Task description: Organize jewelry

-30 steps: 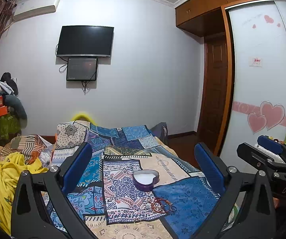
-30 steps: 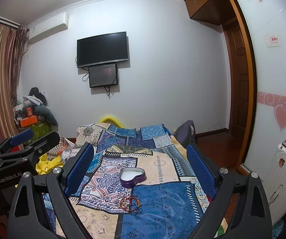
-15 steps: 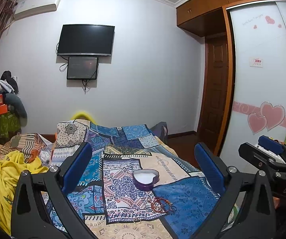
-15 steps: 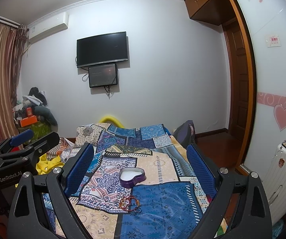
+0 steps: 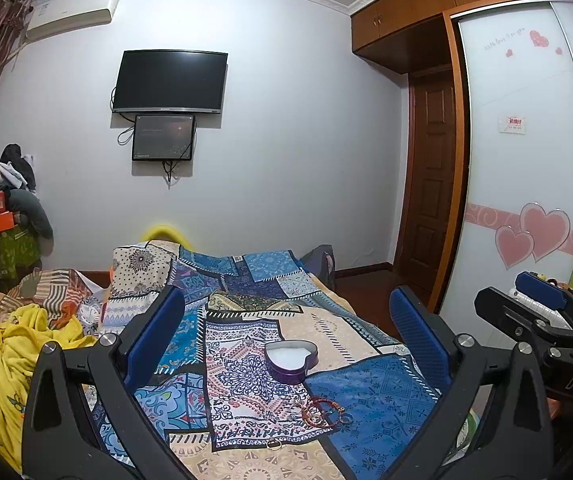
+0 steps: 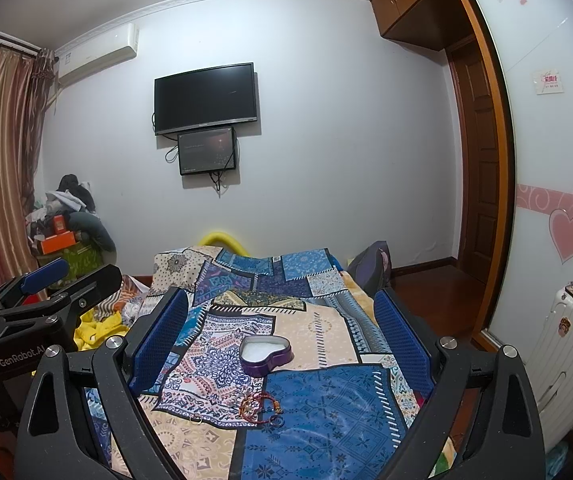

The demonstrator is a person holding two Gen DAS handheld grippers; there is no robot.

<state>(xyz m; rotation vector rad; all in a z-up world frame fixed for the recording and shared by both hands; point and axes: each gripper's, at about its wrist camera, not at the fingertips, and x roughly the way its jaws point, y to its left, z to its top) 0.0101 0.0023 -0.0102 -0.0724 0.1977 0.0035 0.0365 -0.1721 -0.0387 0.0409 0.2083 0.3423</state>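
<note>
While your left gripper (image 5: 286, 336) and right gripper (image 6: 280, 330) hover spread wide and empty, the heart-shaped tin (image 6: 265, 355) sits mid-bedspread (image 6: 326, 412), bracelets (image 6: 260, 403) just nearer you.

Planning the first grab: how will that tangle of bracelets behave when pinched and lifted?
The bracelets look like thin cords and beads heaped loosely, so they will probably droop and dangle. Being tangled, several may lift together. The soft blanket under them may give, so the fingers could catch cloth too.

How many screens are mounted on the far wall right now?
2. The large black TV hangs high on the wall beyond the bed; the smaller screen sits directly beneath it, cables dangling below. Nothing in either view suggests another is hidden.
</note>
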